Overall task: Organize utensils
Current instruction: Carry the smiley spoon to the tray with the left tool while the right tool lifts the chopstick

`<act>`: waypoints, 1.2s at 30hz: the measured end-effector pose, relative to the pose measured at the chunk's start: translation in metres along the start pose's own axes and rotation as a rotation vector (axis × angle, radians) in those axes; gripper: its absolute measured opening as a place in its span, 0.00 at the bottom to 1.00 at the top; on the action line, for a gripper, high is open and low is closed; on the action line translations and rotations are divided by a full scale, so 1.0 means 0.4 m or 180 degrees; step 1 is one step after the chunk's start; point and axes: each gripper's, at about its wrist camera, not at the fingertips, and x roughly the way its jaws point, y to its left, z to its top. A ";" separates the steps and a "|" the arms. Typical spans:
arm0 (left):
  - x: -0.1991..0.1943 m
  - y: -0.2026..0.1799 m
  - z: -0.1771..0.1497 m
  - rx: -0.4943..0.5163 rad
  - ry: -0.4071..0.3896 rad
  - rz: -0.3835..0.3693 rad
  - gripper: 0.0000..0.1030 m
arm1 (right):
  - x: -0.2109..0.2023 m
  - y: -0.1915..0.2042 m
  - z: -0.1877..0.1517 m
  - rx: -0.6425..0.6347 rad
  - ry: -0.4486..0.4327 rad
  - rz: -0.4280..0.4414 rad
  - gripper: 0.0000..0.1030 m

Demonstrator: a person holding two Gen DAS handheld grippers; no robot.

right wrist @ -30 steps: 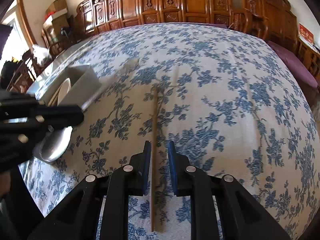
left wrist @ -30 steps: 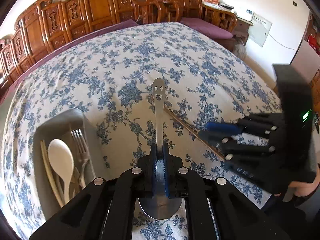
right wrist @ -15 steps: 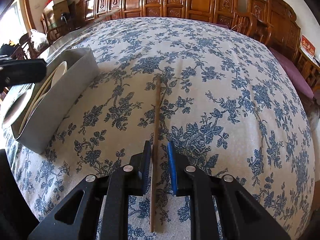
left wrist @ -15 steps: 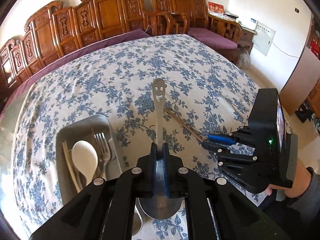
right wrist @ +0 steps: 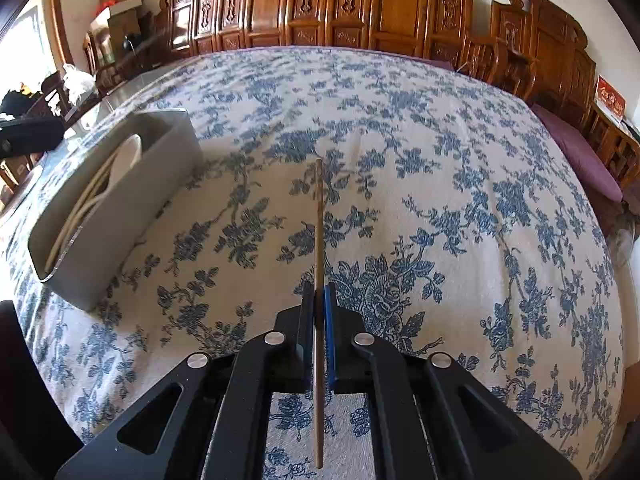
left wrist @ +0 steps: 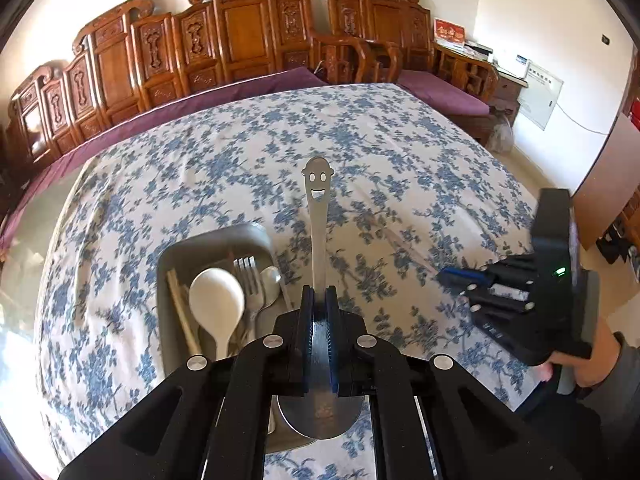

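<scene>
Your left tongs (left wrist: 320, 300) are pinching a steel spoon (left wrist: 319, 236) by the handle. The smiley-face end points away from you, and the bowl sits below the jaws, near the camera. The spoon is clear of the cloth, above the near right edge of the grey bin (left wrist: 176, 256).

The bin stands on the blue floral tablecloth (left wrist: 380, 152) covering the worktop. Inside it: a white plastic spoon (left wrist: 216, 300), a fork (left wrist: 250, 276), another metal spoon (left wrist: 271, 280) and pale chopsticks (left wrist: 182, 312) along the left wall.

Your right tongs (right wrist: 319, 300) have just been closing; the jaws are now pressed onto a single wooden chopstick (right wrist: 319, 216). It runs straight ahead between the pads. Its far tip is out over the cloth, and its near end passes back under the jaws. Whether it is lifted off the cloth, you cannot tell from this view.

From the right wrist camera the bin (right wrist: 132, 200) lies to the left, well apart from the chopstick. From the left wrist camera, your right tongs (left wrist: 460, 278) show blurred at the right, with your hand (left wrist: 576, 372) behind them.
</scene>
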 end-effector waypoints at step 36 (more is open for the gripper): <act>0.221 0.099 -0.092 -0.0358 0.0559 0.0172 0.05 | -0.054 0.045 0.024 0.0014 -0.0273 0.0391 0.06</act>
